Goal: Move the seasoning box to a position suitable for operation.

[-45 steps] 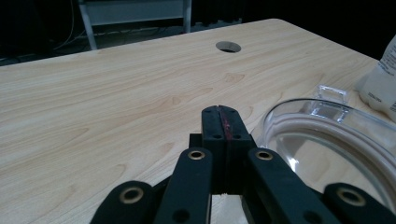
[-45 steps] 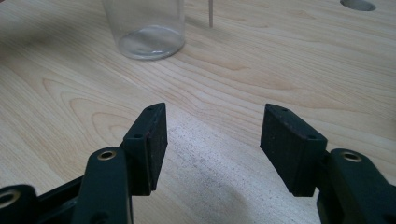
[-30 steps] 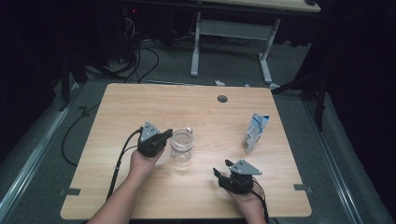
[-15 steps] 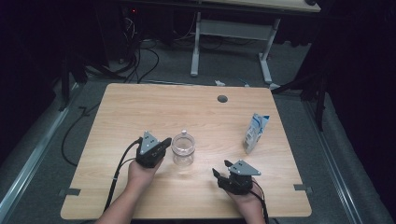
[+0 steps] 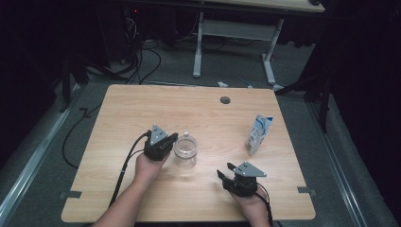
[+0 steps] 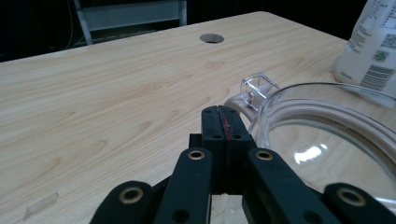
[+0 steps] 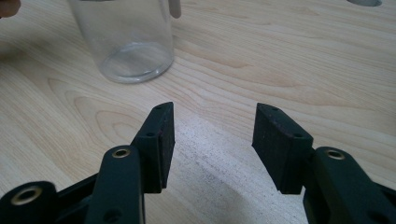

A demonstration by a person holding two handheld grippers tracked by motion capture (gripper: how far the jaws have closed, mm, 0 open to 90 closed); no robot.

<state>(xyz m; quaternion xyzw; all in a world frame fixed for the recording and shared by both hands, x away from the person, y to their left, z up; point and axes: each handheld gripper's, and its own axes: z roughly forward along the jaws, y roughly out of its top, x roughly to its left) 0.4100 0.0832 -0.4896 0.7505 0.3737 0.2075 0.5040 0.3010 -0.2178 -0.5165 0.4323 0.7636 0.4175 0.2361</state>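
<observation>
Left gripper (image 5: 171,140) drawn back toward the near edge, now just left of the clear jar (image 5: 185,150), jaws pressed flat together on nothing. Jar upright mid-table, free of any grip. Right gripper (image 5: 226,170) down and right of the jar, empty jaws apart but just narrowed. Carton (image 5: 259,134) well right of the jar. Likely a handover to the right.

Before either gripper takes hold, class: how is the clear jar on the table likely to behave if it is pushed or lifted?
The clear jar looks empty, so it is probably light and may skid across the smooth wooden table when nudged. Its glossy rigid wall will likely feel slippery between flat pads. Standing upright on a broad base, it seems unlikely to tip; on its side it could roll.
</observation>
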